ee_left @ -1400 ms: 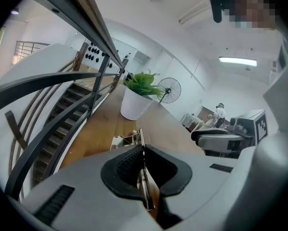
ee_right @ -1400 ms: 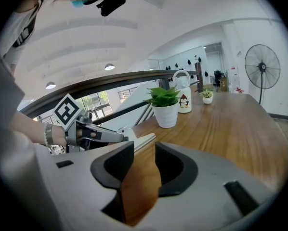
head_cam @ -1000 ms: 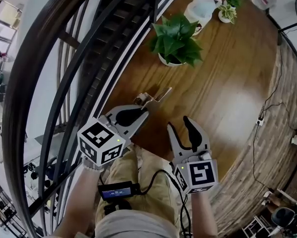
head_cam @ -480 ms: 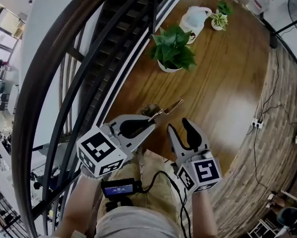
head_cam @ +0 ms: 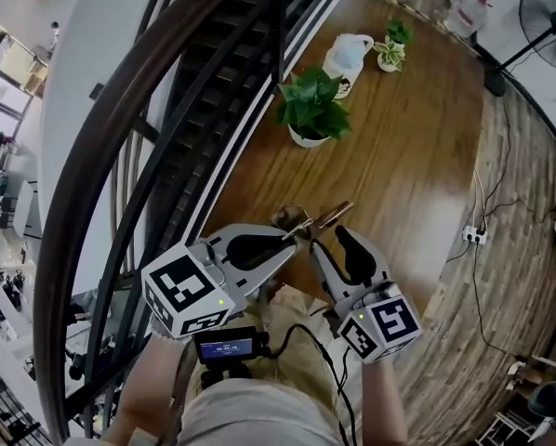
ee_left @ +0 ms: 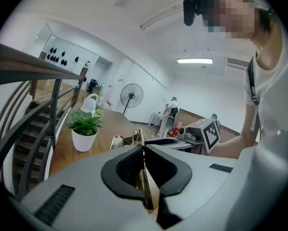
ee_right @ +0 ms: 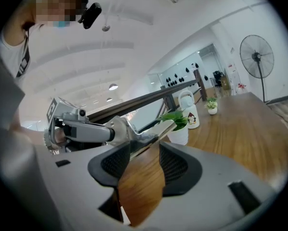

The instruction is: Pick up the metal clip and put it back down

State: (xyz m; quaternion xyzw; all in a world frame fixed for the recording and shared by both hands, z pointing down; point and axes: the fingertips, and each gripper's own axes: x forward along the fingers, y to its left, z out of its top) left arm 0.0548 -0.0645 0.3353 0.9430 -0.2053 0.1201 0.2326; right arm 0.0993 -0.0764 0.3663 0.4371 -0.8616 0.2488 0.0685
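Observation:
The metal clip (head_cam: pixel 308 222), a shiny spring clamp with a long handle, hangs above the near end of the wooden table (head_cam: pixel 417 156). My left gripper (head_cam: pixel 291 240) is shut on it. In the left gripper view the clip (ee_left: pixel 127 139) sticks out past the closed left gripper (ee_left: pixel 143 150), a thin metal strip pinched between the pads. My right gripper (head_cam: pixel 328 241) stands open just right of the clip, with nothing in it. The right gripper view shows the clip (ee_right: pixel 153 133) crossing in front of the open right gripper (ee_right: pixel 144 153); whether the two touch is unclear.
A potted green plant (head_cam: pixel 311 110) stands mid-table, with a white watering can (head_cam: pixel 345 59) and a small plant (head_cam: pixel 390 52) beyond it. A dark stair railing (head_cam: pixel 166 110) runs along the table's left edge. On the floor at right are a fan (head_cam: pixel 548 40) and a power strip (head_cam: pixel 471 237).
Both grippers have risen, the left carrying the clip up off the table. The right gripper has drawn closer to the clip's handle.

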